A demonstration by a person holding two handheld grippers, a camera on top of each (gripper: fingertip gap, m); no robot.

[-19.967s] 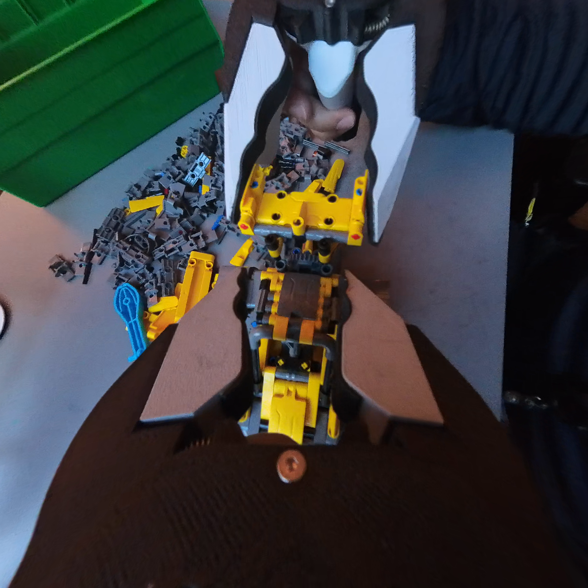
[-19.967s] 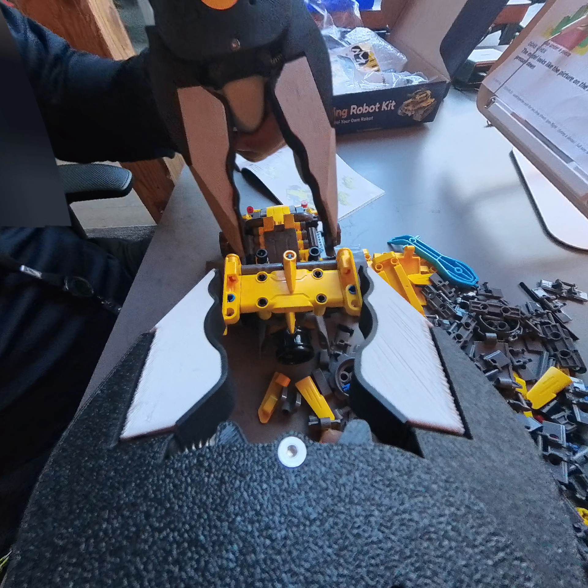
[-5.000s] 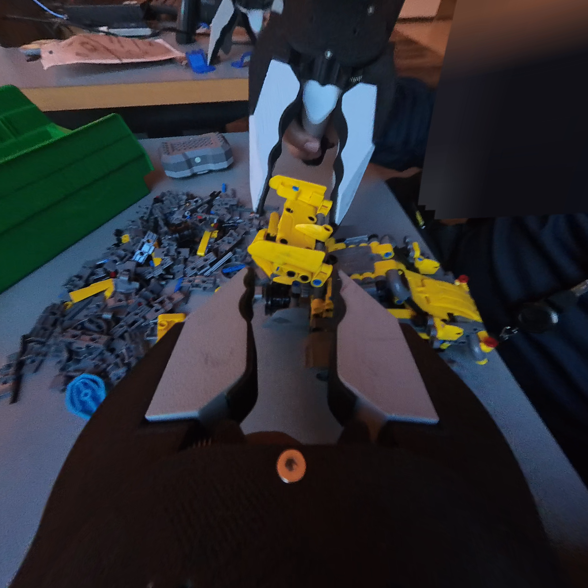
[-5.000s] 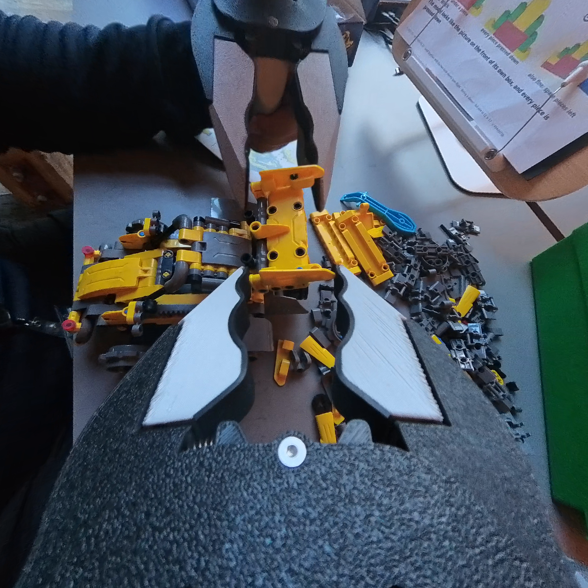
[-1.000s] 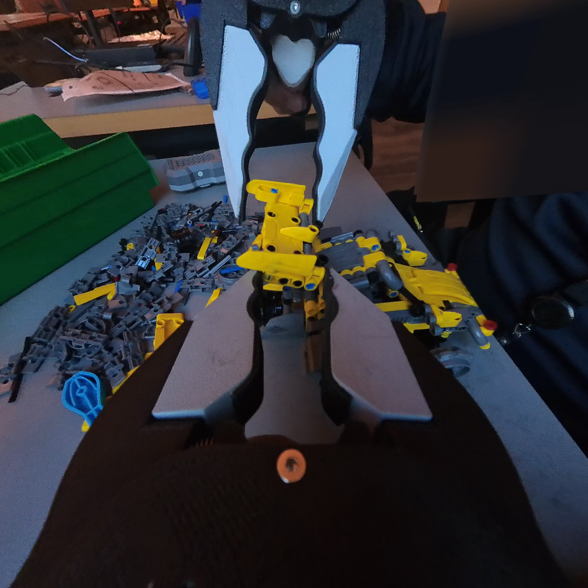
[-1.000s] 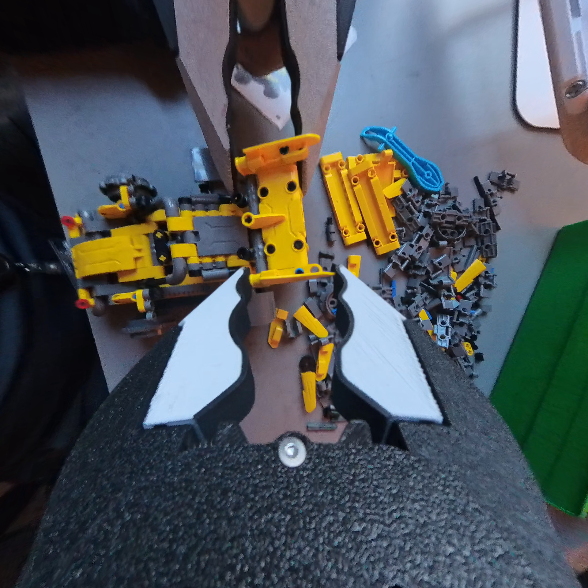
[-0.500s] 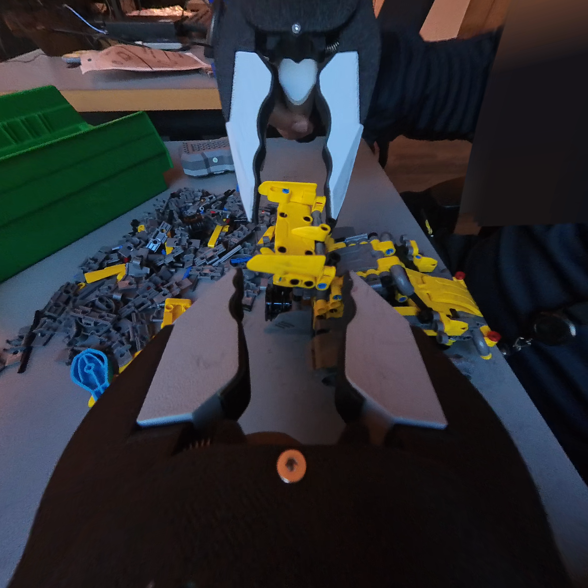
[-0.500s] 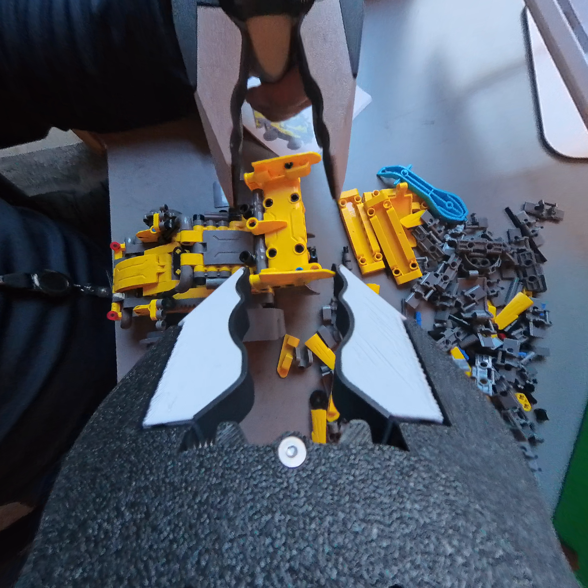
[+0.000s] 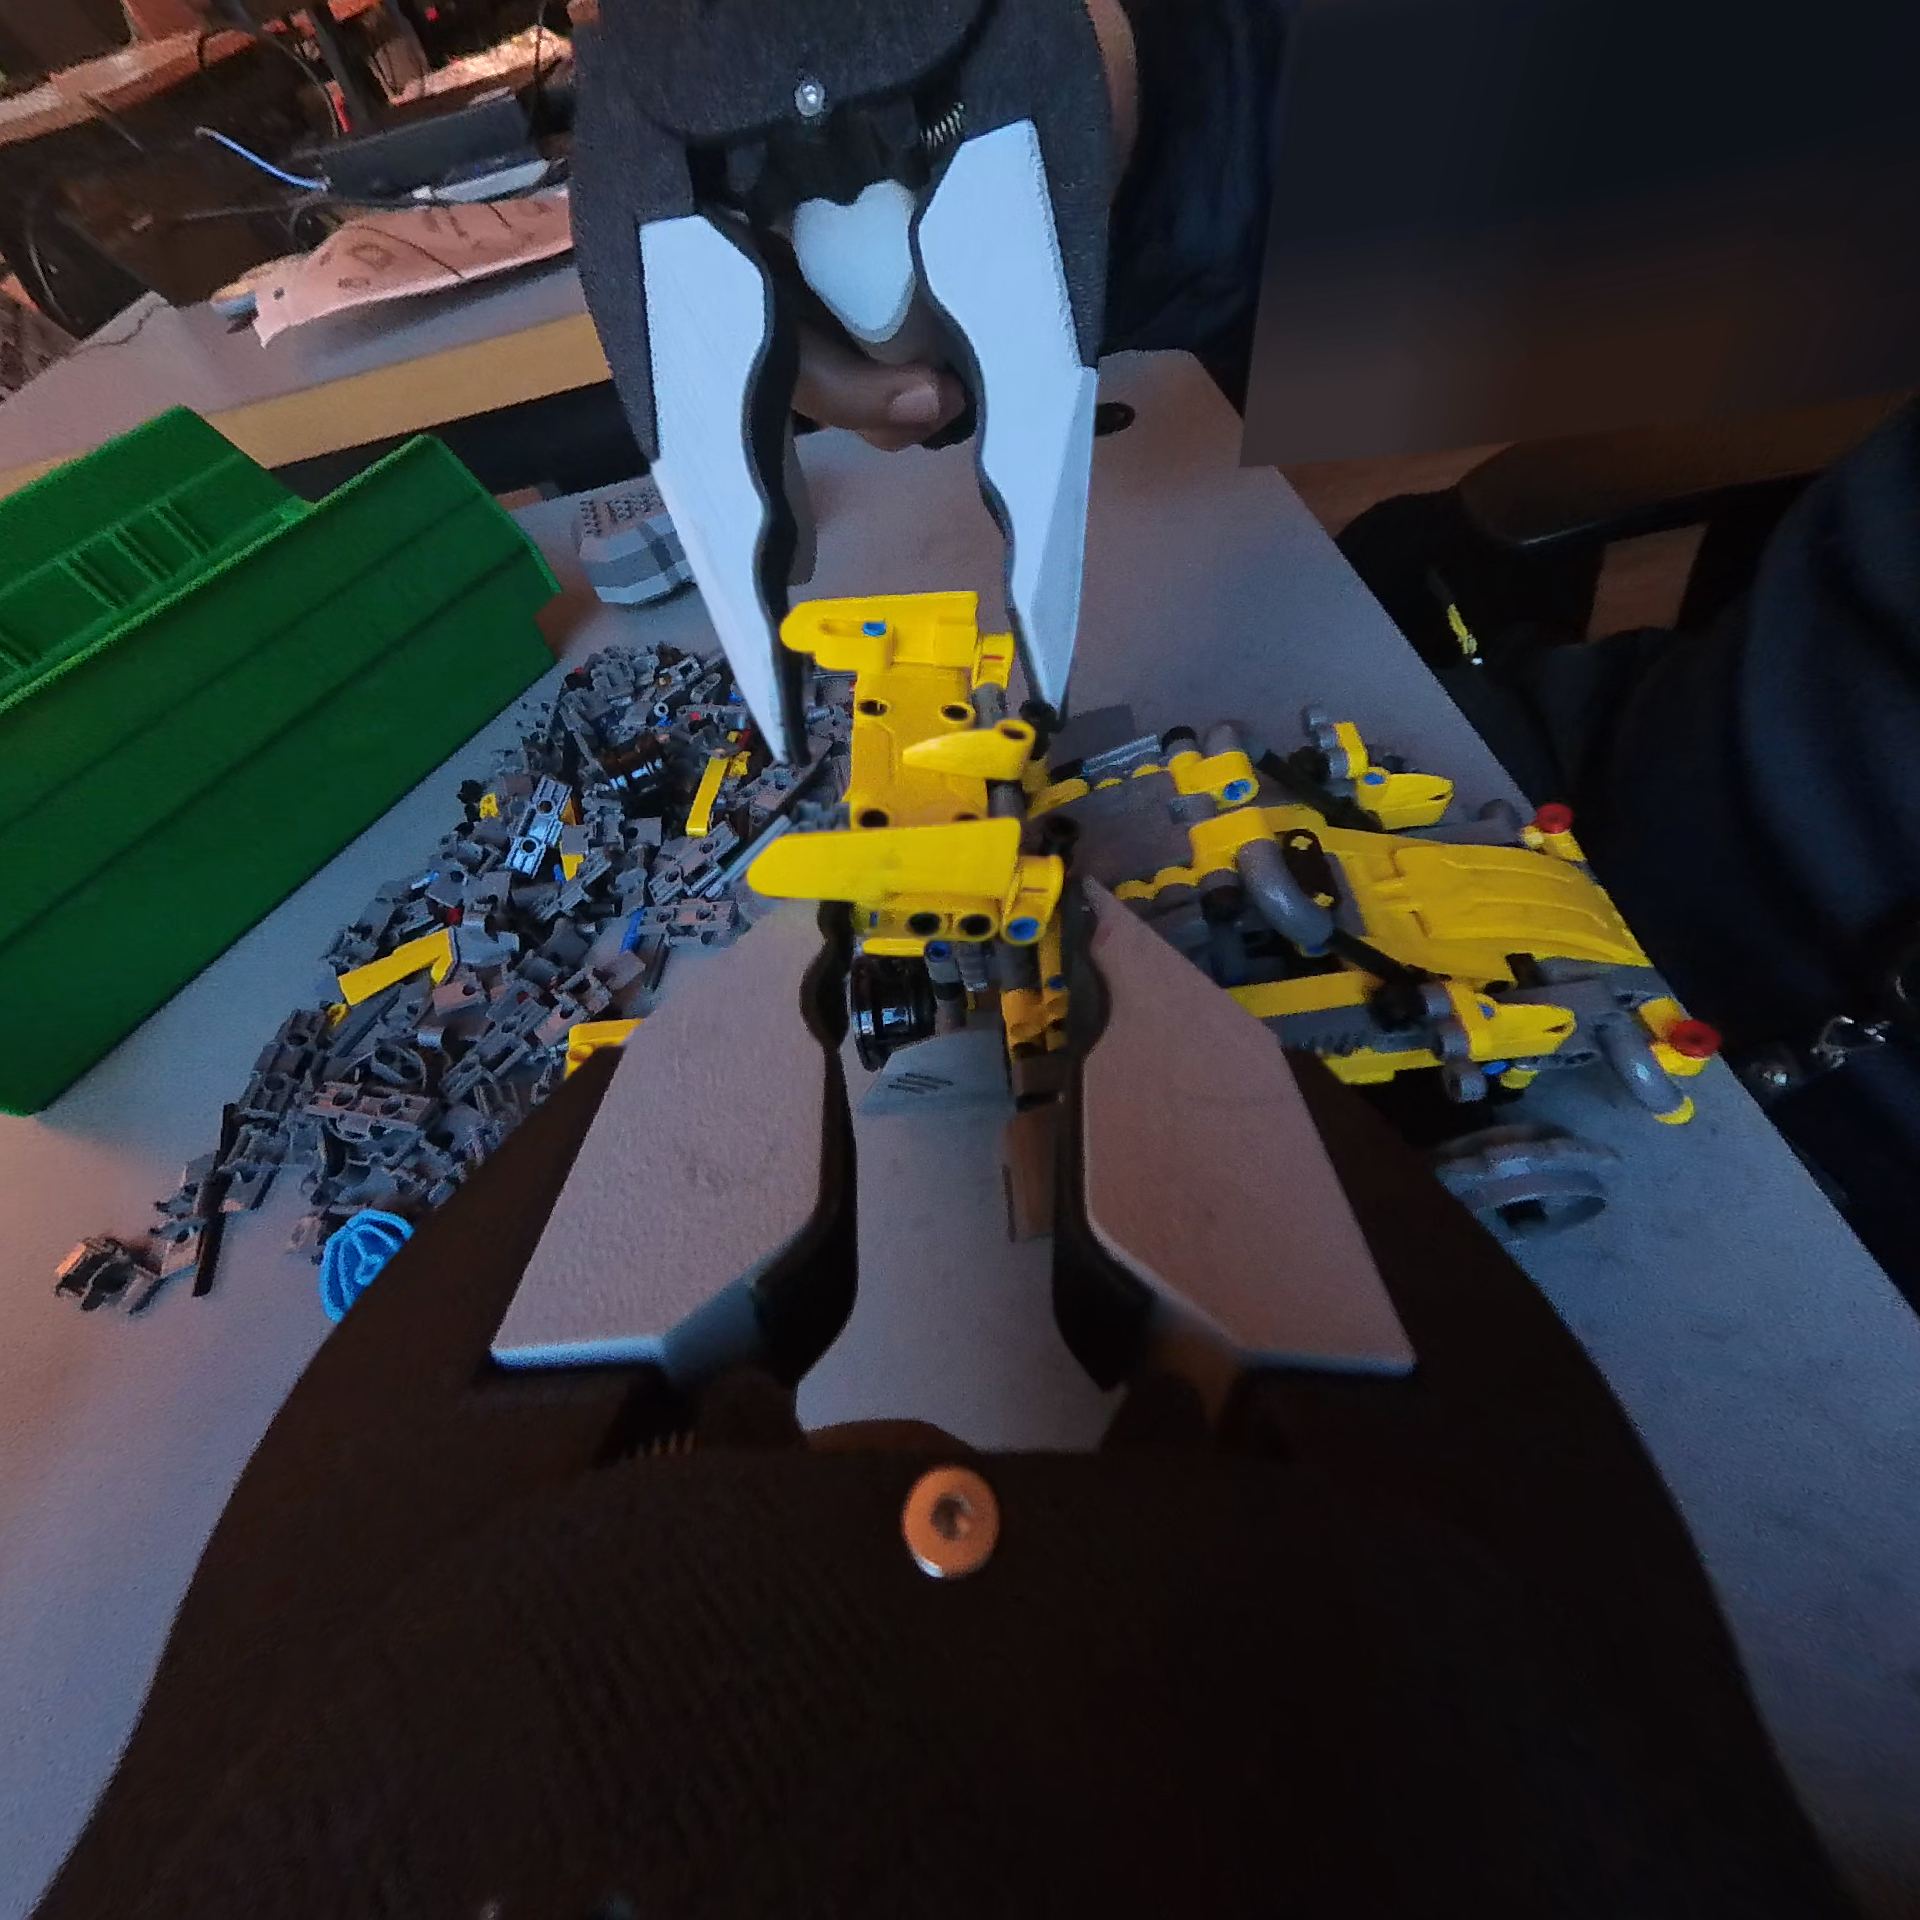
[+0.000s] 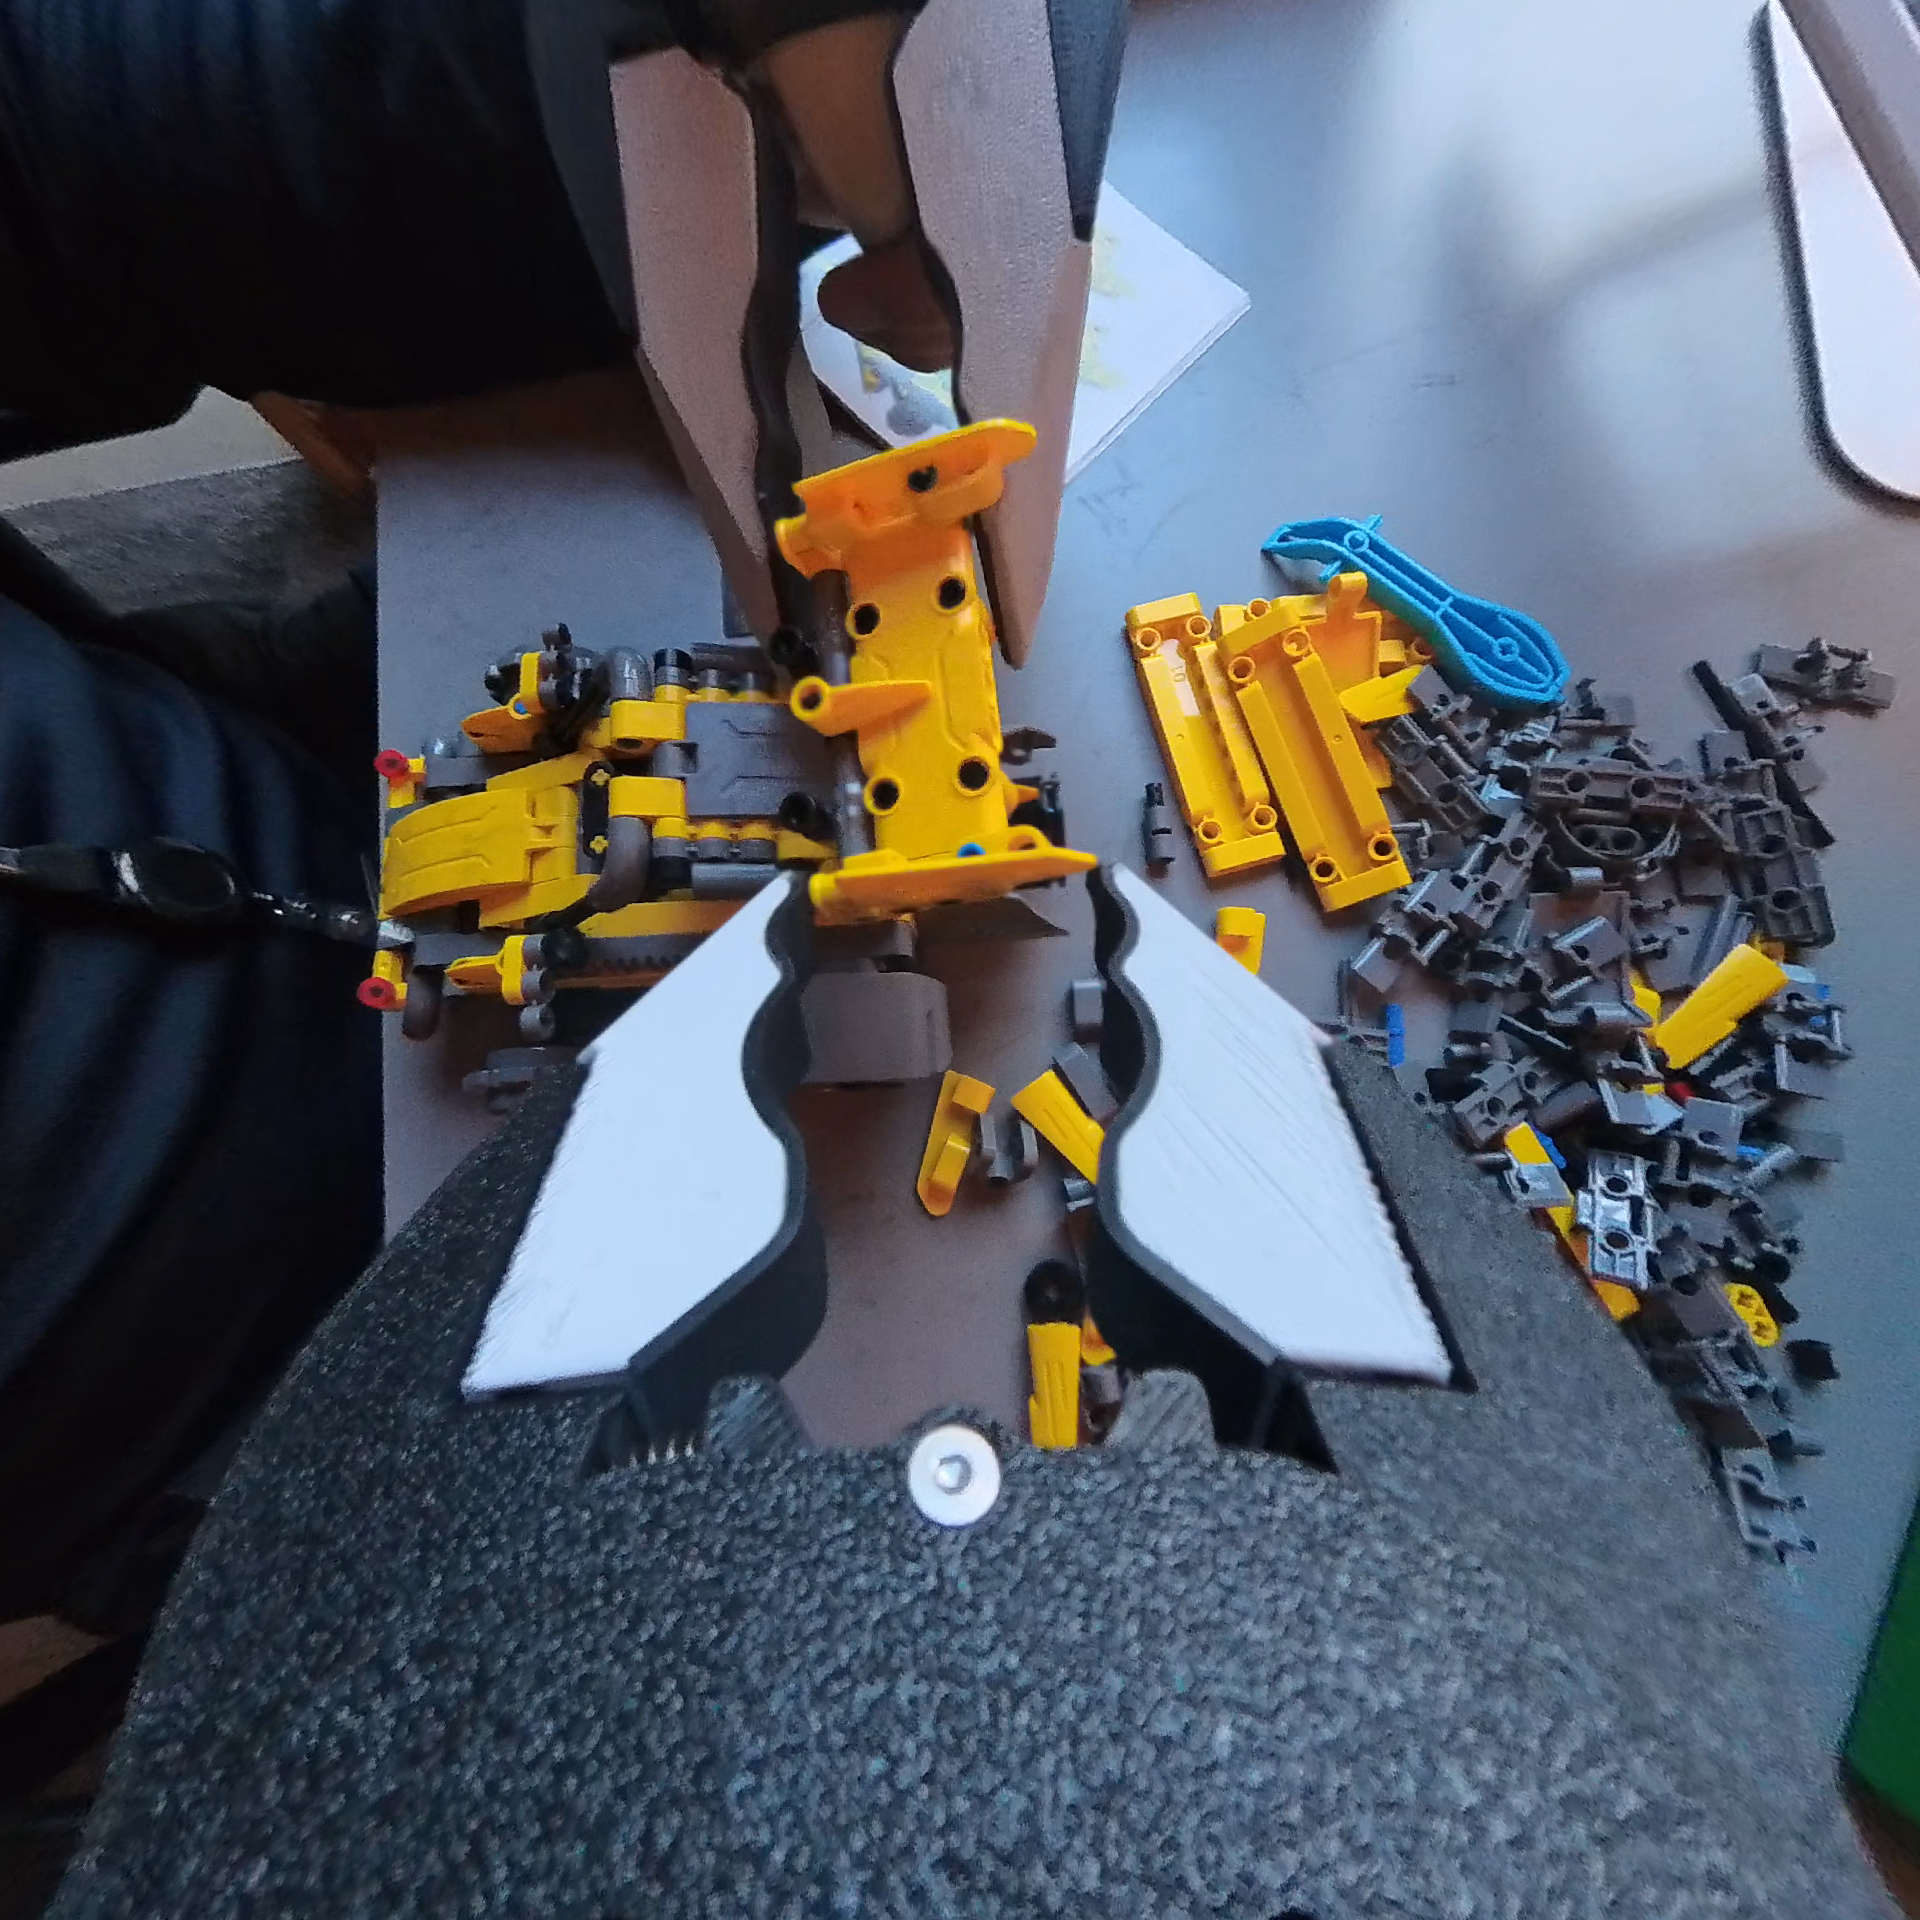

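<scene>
A yellow blade piece (image 9: 914, 748) stands at the front of a yellow and grey brick vehicle (image 9: 1403, 914) that lies on the grey table. My left gripper (image 9: 951, 925), with brown fingers, is shut on the blade's near end. My right gripper (image 9: 914, 727), with white fingers, comes from the far side and clasps the blade's other end. In the right wrist view the right gripper (image 10: 945, 878) holds the blade (image 10: 925, 707) by its end flange. The left gripper (image 10: 891, 639) pinches the far end there. The vehicle (image 10: 540, 831) lies to the left.
A pile of grey and yellow loose pieces (image 10: 1621, 935) lies beside the blade, with yellow panels (image 10: 1268, 727) and a blue tool (image 10: 1444, 613). A green bin (image 9: 208, 675) stands beyond the pile. A booklet (image 10: 1132, 301) lies behind. The table edge (image 9: 1766, 1195) runs by the vehicle, next to a person. Left tips to right tips: about 4 cm.
Half a second ago my left gripper stood wider; it has closed in on the blade again. The right gripper has kept its hold. Twenty seconds ago the left gripper held the vehicle lengthwise.
</scene>
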